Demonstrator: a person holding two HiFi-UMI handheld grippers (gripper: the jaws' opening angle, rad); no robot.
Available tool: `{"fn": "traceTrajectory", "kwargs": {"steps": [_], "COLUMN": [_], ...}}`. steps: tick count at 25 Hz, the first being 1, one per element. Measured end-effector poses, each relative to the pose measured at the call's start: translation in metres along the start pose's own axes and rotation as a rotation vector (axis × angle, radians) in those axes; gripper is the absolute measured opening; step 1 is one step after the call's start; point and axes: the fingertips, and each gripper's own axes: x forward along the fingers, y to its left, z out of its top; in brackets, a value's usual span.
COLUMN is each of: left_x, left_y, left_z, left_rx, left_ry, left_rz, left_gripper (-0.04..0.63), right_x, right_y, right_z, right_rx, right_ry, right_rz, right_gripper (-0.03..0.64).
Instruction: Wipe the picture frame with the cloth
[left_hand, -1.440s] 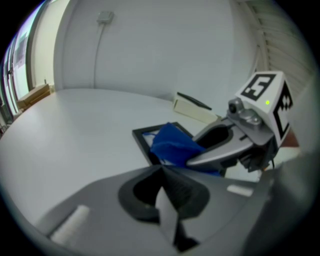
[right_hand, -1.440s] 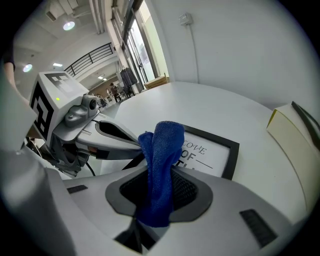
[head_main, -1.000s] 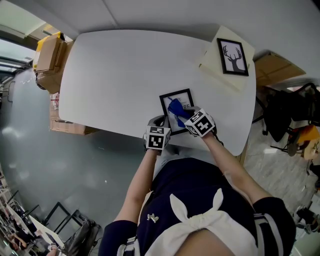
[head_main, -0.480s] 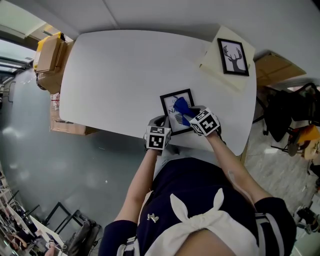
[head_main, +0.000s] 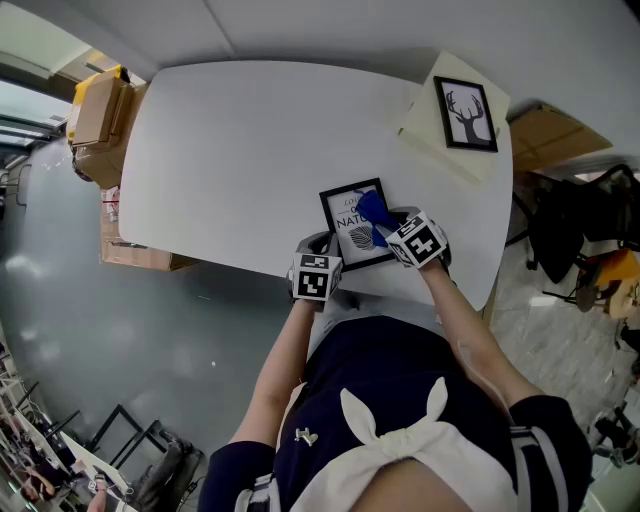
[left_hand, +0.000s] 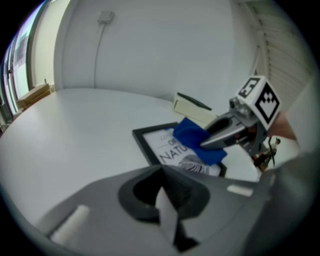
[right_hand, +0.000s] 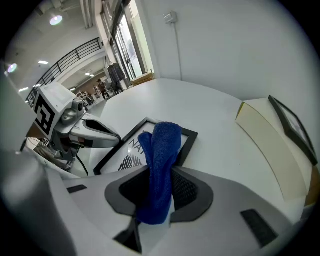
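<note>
The right gripper (right_hand: 159, 192) is pinching the folded blue terry cloth (right_hand: 162, 147) and laying it on the right side of the black rectangular picture frame (head_main: 346, 223), which is lying flat by the white table's (head_main: 250, 140) near edge, while the left gripper (left_hand: 163, 195), jaws pressed together on nothing, is sitting just beside the frame's near left corner.

The cloth (head_main: 372, 212) is a deep, plain blue. The picture frame (head_main: 345, 212) has a black border round a white print with dark lettering and a grey-and-black leaf pattern. My right tongs (head_main: 385, 228) and left tongs (head_main: 320, 245) are pale grey with black pads, each carrying a cube of black-and-white square markers. The tabletop (head_main: 250, 150) is plain white. A second frame (head_main: 466, 113) is black too, with a black antlered head on white, and lies on a cream board (head_main: 425, 125). My top (head_main: 400, 375) is dark navy with a white bow (head_main: 390, 428).
</note>
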Motion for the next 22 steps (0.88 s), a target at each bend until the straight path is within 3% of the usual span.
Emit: {"fn": "traceTrajectory", "kwargs": {"steps": [22], "left_x": [-0.002], "left_y": [0.001], "left_z": [0.002], "left_rx": [-0.006], "left_ry": [0.000], "left_rz": [0.010], "left_gripper": [0.002], "right_x": [-0.009], "right_y": [0.015], "right_z": [-0.018], "right_rx": [0.057], "right_ry": [0.002], "right_rz": [0.031], "right_gripper": [0.106]}}
